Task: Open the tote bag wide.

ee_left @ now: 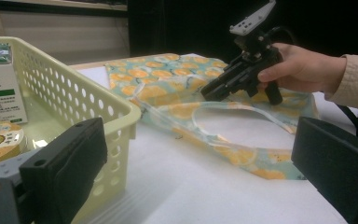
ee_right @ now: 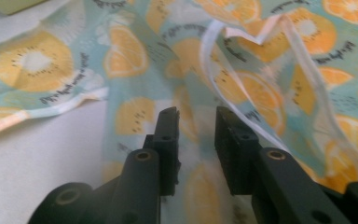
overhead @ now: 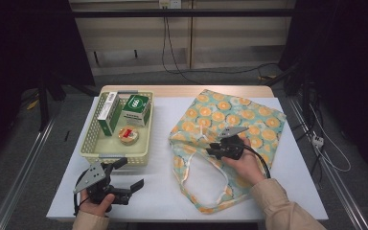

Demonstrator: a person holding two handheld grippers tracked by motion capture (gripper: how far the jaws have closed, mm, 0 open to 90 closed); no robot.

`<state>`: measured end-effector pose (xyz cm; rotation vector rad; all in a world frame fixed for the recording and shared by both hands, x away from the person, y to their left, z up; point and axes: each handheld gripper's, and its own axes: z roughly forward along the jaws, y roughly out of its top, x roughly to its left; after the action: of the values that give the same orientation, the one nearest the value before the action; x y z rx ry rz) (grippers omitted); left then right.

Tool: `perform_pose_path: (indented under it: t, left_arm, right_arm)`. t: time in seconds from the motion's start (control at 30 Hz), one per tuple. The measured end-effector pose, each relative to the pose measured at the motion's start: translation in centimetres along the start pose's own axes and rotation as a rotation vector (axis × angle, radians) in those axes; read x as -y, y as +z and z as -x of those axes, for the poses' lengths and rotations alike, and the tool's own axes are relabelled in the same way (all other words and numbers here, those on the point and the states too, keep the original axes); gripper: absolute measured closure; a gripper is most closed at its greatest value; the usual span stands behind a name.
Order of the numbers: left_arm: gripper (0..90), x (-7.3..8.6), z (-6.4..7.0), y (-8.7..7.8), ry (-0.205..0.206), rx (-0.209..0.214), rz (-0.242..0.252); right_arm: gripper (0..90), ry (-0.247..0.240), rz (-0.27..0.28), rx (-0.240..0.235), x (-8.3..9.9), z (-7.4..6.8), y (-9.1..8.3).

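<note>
While the left gripper (overhead: 127, 175) hovers with jaws wide apart near the basket (overhead: 92, 146) (boxes and a round tin inside), the right gripper (overhead: 211, 152), jaws slightly apart, rests over the orange-print tote bag (overhead: 249, 120) lying flat at table's right.

Yellow basket (overhead: 90, 139) at surface (overhead: 163, 191) left holds two upright green-white boxes (overhead: 109, 113) (overhead: 137, 109) and a round tin (overhead: 129, 135); cables (overhead: 167, 52) hang behind.

Grey floor (overhead: 52, 143) — dark curtains (overhead: 345, 57), cables (overhead: 172, 52)
</note>
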<state>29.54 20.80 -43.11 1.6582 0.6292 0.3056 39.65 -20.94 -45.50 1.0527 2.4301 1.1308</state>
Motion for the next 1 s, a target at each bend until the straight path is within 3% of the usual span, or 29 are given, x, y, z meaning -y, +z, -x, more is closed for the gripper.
perform_pose_path:
  t: [0.17,0.27,0.4,0.67,0.73,0.77,0.87,1.0]
  left_arm:
    - [3.0,0.0,0.0,0.0,0.007,0.002,0.001]
    - [3.0,0.0,0.0,0.0,0.000,0.000,0.001]
    - [3.0,0.0,0.0,0.0,0.002,0.002,0.000]
    - [3.0,0.0,0.0,0.0,0.004,0.003,-0.003]
    - [3.0,0.0,0.0,0.1,0.004,0.002,-0.005]
    - [3.0,0.0,0.0,0.0,0.004,0.003,-0.004]
    - [3.0,0.0,0.0,0.0,0.003,0.002,-0.002]
    - [3.0,-0.1,0.0,-0.1,0.008,0.002,0.003]
  right_arm:
    - [61.1,0.007,-0.023,0.048,0.5,0.9,-0.7]
    - [54.8,0.001,-0.035,0.033,1.0,1.3,-0.7]
    - [56.9,-0.015,-0.019,0.037,1.5,1.6,-0.9]
    - [80.2,-0.027,-0.004,0.057,1.6,2.1,-0.8]
    - [88.8,-0.047,-0.005,0.086,1.5,2.0,-0.8]
    - [89.9,-0.065,-0.006,0.098,1.5,1.9,-0.7]
    - [90.0,-0.044,-0.022,0.106,1.2,1.7,-0.7]
    - [90.0,-0.030,-0.042,0.060,1.0,1.2,-1.0]
